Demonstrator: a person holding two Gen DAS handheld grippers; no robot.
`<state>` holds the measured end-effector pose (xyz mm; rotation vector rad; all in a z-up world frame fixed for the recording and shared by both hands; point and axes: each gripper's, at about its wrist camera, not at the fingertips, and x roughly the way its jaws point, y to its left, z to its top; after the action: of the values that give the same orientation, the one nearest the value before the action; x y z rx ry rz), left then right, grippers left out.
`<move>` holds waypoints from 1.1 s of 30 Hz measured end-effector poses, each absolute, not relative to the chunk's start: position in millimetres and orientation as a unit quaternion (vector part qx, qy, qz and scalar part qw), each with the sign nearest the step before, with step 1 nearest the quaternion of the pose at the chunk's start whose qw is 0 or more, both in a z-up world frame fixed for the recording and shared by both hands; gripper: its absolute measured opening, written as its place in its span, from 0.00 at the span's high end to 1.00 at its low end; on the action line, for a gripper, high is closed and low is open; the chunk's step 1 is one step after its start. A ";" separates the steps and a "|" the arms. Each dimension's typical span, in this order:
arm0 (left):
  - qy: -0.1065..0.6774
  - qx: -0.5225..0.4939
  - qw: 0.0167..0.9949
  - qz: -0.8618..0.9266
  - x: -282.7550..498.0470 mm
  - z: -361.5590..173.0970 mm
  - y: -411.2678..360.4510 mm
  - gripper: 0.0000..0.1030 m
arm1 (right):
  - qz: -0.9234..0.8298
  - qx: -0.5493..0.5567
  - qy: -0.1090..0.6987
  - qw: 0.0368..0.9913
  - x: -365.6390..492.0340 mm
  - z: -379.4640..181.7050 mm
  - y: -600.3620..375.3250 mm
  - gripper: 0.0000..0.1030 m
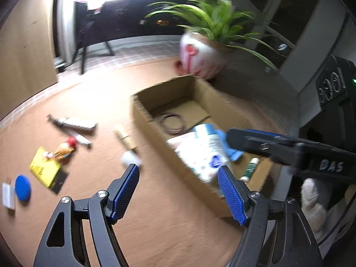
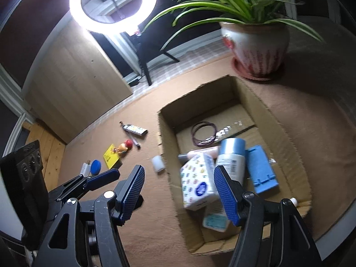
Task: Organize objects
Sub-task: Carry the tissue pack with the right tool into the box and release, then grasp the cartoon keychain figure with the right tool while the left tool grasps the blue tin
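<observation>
An open cardboard box (image 2: 278,120) holds a patterned tissue pack (image 2: 195,178), a white and blue bottle (image 2: 232,155), a blue case (image 2: 261,169) and purple rings (image 2: 203,133). My right gripper (image 2: 179,169) hovers open over the box's near left side, gripping nothing. My left gripper (image 1: 179,168) is open and empty above the box's (image 1: 144,111) left wall. Left of the box on the brown surface lie a white roll (image 2: 158,163), a small figurine (image 2: 124,146), a yellow card (image 2: 111,155), a blue disc (image 2: 96,166) and a power strip (image 2: 135,129).
A potted plant (image 2: 255,44) stands behind the box at the right. A ring light (image 2: 113,4) glares at the back left. A black appliance (image 2: 24,178) sits at the far left edge. A wooden stick (image 1: 124,138) lies by the box's left wall.
</observation>
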<state>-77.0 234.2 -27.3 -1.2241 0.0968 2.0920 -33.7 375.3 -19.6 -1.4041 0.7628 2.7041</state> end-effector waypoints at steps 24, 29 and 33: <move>-0.037 -0.516 0.173 0.838 -124.2 -73.1 26.5 0.27 | 0.805 -0.556 0.129 -0.163 -216.2 -63.1 221.6 0.60; -0.051 -0.520 0.171 0.836 -116.4 -75.0 10.0 0.27 | 0.790 -0.581 0.103 -0.166 -247.3 -85.4 203.1 0.61; -0.056 -0.519 0.168 0.836 -114.9 -74.1 1.2 0.27 | 0.775 -0.599 0.105 -0.173 -267.8 -100.2 193.2 0.61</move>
<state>-114.9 1.2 -74.1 -1.4760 -0.1604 2.3793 -267.8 193.2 -100.2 -2.1228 0.3734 2.7439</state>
